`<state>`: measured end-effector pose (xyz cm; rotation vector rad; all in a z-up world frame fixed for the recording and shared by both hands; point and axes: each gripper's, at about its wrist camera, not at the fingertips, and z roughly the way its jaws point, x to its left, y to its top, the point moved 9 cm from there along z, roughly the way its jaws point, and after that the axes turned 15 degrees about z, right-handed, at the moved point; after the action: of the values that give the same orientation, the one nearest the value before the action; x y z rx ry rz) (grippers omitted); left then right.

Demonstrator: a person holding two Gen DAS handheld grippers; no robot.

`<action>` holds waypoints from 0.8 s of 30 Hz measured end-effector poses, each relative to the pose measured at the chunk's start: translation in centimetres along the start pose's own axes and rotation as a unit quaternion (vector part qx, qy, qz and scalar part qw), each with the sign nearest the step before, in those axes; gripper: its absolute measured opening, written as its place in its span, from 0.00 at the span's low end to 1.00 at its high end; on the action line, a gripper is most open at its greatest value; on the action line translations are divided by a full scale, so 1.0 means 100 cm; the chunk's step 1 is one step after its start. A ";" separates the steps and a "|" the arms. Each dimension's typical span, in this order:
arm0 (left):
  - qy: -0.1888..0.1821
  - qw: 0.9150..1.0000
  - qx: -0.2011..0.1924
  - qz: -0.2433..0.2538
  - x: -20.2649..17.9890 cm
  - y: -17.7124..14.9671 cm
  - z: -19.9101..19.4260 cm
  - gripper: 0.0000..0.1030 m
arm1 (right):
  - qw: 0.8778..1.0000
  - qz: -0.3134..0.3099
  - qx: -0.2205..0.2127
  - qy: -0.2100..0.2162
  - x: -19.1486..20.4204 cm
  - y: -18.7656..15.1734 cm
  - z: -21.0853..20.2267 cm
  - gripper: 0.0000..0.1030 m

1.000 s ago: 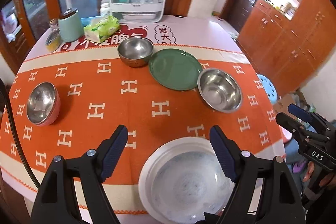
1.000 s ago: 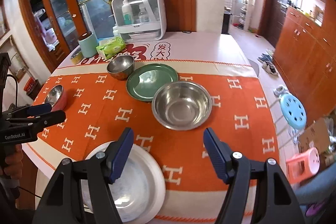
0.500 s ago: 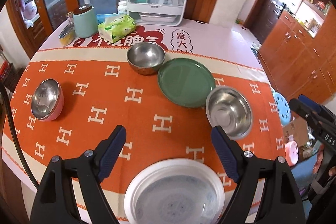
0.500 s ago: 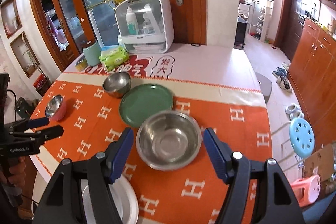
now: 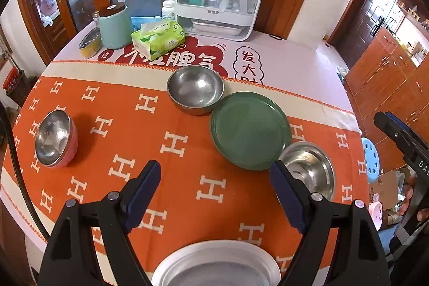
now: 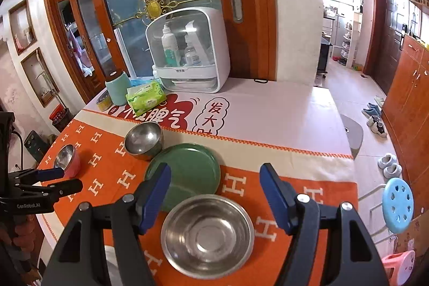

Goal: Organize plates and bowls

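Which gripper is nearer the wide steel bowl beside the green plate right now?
Right. The right gripper hovers open just over the wide steel bowl, its fingers on either side. The left gripper is open over bare cloth, the bowl off to its right.

Both hand-held grippers (image 5: 214, 189) (image 6: 214, 192) open, empty

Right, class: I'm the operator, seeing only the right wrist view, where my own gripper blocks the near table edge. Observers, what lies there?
Observer: A white plate lies at the near edge, beneath the left gripper.
Operator: Is that gripper gripping it?
Observer: No. Its jaws stand open, with only the orange cloth showing between them.
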<state>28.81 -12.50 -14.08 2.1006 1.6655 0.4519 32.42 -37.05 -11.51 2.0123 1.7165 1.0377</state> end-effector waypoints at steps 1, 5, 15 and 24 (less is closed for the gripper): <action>0.000 1.000 0.002 -0.001 0.001 0.003 0.005 0.80 | 1.000 0.000 0.001 0.002 0.000 0.001 0.005 0.67; -0.009 1.000 0.010 -0.006 0.002 0.008 0.025 0.80 | 1.000 -0.001 0.006 0.000 -0.005 0.000 0.028 0.67; -0.042 0.998 0.045 -0.015 -0.001 0.009 0.087 0.80 | 0.999 0.007 0.046 0.011 -0.017 -0.013 0.090 0.67; -0.079 0.993 0.079 -0.036 -0.001 0.007 0.142 0.80 | 0.993 0.023 0.112 0.026 -0.028 -0.035 0.143 0.67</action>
<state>36.40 -14.47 -25.90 2.1171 1.7274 0.1308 39.61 -35.62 -24.63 2.1877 1.8957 0.9556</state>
